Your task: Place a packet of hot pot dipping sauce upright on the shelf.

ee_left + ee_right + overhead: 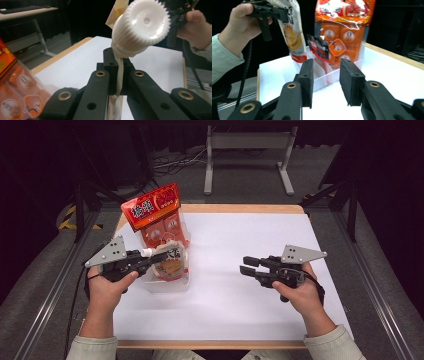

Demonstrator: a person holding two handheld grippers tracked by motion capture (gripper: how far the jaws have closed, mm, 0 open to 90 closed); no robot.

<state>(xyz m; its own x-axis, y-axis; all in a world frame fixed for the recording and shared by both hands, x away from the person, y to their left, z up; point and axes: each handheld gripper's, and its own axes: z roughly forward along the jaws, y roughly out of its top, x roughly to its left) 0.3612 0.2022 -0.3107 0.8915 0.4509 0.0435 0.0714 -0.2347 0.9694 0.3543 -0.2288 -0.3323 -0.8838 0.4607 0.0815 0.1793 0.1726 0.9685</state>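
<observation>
Soft, light spout pouch (169,261) hangs over the clear bin (167,282) at 9 o'clock, left gripper (150,256) clamped on its neck below the cap—best hold; right gripper (246,265) open, empty.

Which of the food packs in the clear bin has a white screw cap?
The spouted pouch held by the left gripper; the orange bag has no cap.

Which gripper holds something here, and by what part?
The left gripper grips the spouted pouch by its flat top edge just below the white cap. The right gripper holds nothing.
</observation>
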